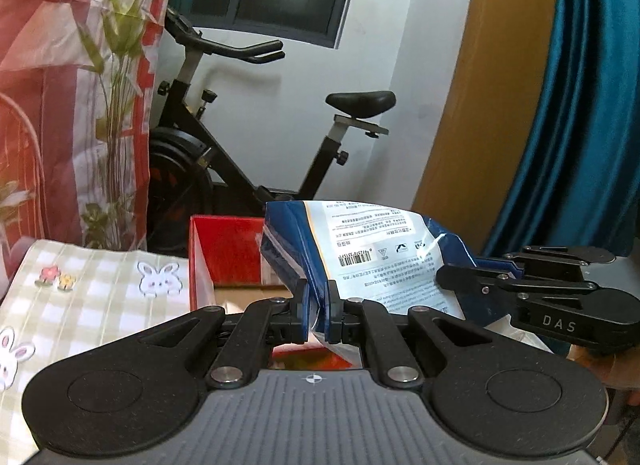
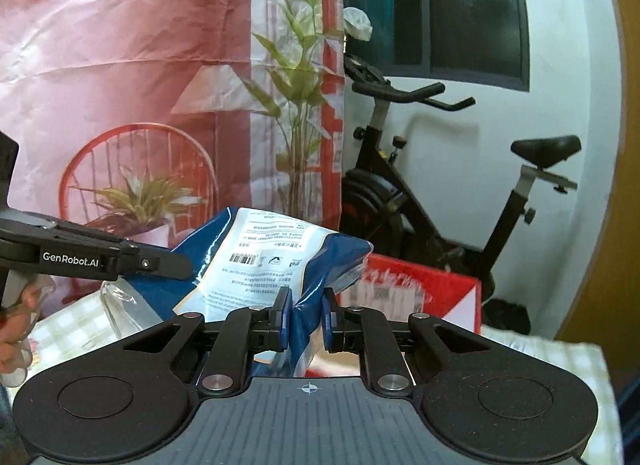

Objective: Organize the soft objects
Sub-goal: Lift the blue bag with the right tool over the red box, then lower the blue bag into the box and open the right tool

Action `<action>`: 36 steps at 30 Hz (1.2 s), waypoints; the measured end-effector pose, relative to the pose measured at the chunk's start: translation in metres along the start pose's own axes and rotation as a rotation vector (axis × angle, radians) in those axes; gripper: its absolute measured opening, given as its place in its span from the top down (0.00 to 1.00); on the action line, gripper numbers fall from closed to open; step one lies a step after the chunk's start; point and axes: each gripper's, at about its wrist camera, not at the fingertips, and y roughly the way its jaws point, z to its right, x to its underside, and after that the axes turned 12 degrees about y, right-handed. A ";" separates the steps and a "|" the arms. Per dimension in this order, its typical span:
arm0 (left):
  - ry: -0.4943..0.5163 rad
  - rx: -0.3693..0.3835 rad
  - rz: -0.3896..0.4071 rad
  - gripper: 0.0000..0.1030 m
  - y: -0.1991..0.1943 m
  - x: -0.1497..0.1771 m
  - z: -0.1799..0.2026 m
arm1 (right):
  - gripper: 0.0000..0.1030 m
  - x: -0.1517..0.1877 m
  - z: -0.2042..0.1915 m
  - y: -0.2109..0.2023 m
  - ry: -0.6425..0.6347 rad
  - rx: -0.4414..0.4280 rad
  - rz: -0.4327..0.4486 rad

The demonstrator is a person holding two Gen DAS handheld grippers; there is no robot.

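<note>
— Tools both clamped, I see: left tool (image 1: 318,315) and right tool (image 2: 306,319) each pinch the blue-and-white bag (image 1: 372,261).

— Where's the bag?

— Held up between them, above the red box (image 1: 224,253) — beside the checked cloth (image 1: 80,297).

A surface covered by a pale green-and-white checked cloth printed with white rabbits and small flowers (image 1: 80,297) carries the things. A red cardboard box with its top open (image 1: 224,249) sits on it, just beside the rabbit print and at the cloth's far side, toward the wall. In the right wrist view a clear crumpled plastic item (image 2: 124,307) lies on the cloth (image 2: 64,329), well apart from the box (image 2: 432,293), across the cloth from it.
</note>
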 end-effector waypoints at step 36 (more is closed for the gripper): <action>0.124 -0.090 -0.312 0.56 0.142 -0.021 -0.033 | 0.72 0.008 0.059 0.178 0.090 0.124 -0.350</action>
